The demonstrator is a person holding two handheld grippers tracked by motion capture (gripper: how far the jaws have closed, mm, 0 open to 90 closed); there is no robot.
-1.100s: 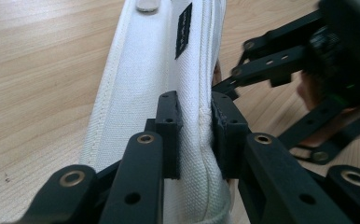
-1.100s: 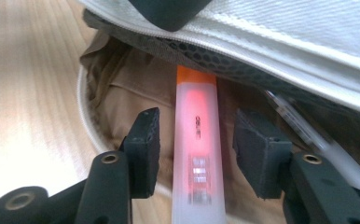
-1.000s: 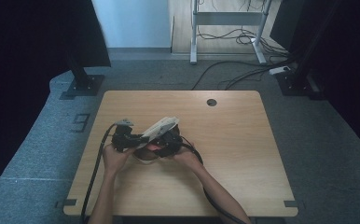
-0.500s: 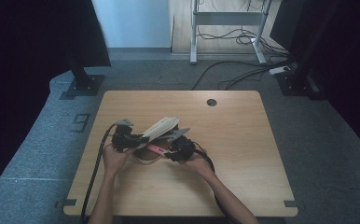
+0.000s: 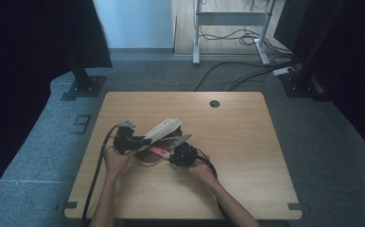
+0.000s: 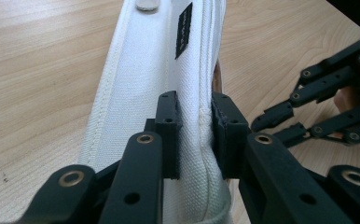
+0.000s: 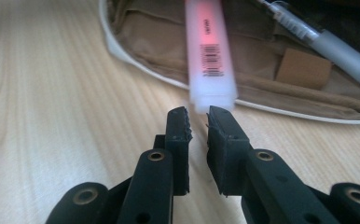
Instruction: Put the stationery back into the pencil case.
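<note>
Left tool [image 6: 194, 135] clamped on white pouch flap [image 6: 155, 79], right tool [image 7: 197, 126] slightly apart behind pink highlighter [image 7: 209, 51].

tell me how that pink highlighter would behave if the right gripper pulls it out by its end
Probably stiff and light: the pink highlighter is a straight plastic stick. Its smooth, glossy-looking casing may slip between the right gripper's narrow jaws. Its flat-sided body seems unlikely to roll on the table.

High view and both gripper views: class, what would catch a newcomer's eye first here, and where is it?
First, the white pouch left of centre on the table, its lid flap pinched and held up by the left gripper. Next, the pink highlighter sticking out over the pouch's open rim, right in front of the right gripper, whose jaws are nearly closed with the highlighter's end just past their tips. A clear pen lies inside the tan lining.
</note>
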